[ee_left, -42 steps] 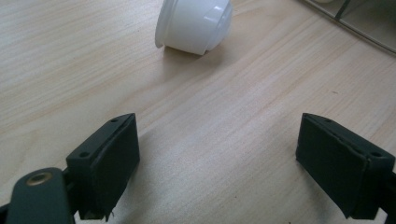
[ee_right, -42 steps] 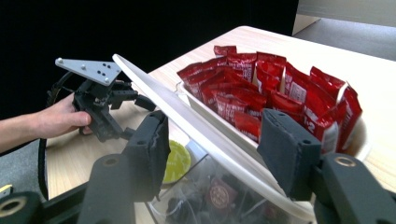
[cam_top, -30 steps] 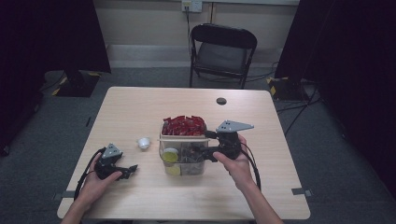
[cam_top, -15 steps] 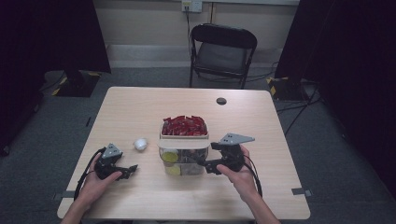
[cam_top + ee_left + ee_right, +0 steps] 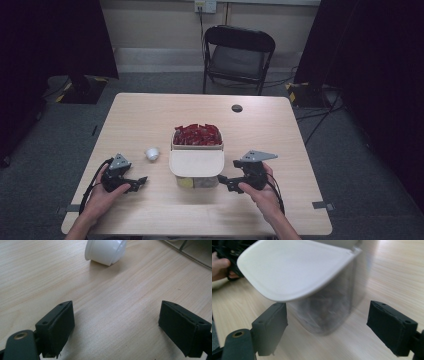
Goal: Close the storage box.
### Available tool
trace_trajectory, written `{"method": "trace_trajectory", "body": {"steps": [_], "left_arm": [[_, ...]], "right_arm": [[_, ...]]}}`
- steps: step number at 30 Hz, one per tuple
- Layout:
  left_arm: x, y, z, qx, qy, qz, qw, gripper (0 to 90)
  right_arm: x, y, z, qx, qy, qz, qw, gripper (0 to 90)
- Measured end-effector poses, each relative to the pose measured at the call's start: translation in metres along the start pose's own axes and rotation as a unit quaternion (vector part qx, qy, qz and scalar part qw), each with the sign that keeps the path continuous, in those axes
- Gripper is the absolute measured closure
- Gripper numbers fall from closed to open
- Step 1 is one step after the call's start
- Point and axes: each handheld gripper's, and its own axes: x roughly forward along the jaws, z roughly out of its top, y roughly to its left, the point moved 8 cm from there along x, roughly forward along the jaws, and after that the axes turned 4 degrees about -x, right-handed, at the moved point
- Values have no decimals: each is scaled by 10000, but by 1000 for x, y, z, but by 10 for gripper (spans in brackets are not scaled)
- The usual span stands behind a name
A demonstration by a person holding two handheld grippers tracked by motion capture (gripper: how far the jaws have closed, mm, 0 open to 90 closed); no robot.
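Right gripper (image 5: 226, 183) is sitting low beside the clear container (image 5: 196, 177), jaws having just been opening, now standing apart with nothing between them. The container's white lid (image 5: 196, 162) is lying half over it. Left gripper (image 5: 139, 181) is resting agape near a small white cup (image 5: 152, 153), on the table (image 5: 280, 135).

I see a clear plastic container (image 5: 196, 165) standing upright mid-table. Its far compartment is heaped with red packets (image 5: 197, 135); a cream, rounded flip lid (image 5: 196, 162) lies flat over the near compartment, with yellowish contents dimly visible through the wall.
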Motion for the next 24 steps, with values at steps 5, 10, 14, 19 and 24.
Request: {"method": "trace_trajectory", "body": {"steps": [5, 10, 14, 19, 24], "left_arm": [[0, 0, 0, -1, -1, 0, 10000, 129], [0, 1, 0, 3, 3, 29, 10000, 126], [0, 2, 0, 13, 10, 63, 10000, 122], [0, 2, 0, 12, 9, 63, 10000, 122], [0, 2, 0, 11, 8, 62, 10000, 122]], "right_arm": [[-12, -22, -11, 169, -3, -323, 9993, 160], [-17, -47, -20, 308, 117, -617, 9976, 156], [-22, -70, -31, 441, 245, -947, 9942, 159], [-19, -98, -54, 569, 555, -1432, 9865, 176], [-20, -116, -74, 727, 881, -1780, 9774, 164]]}}
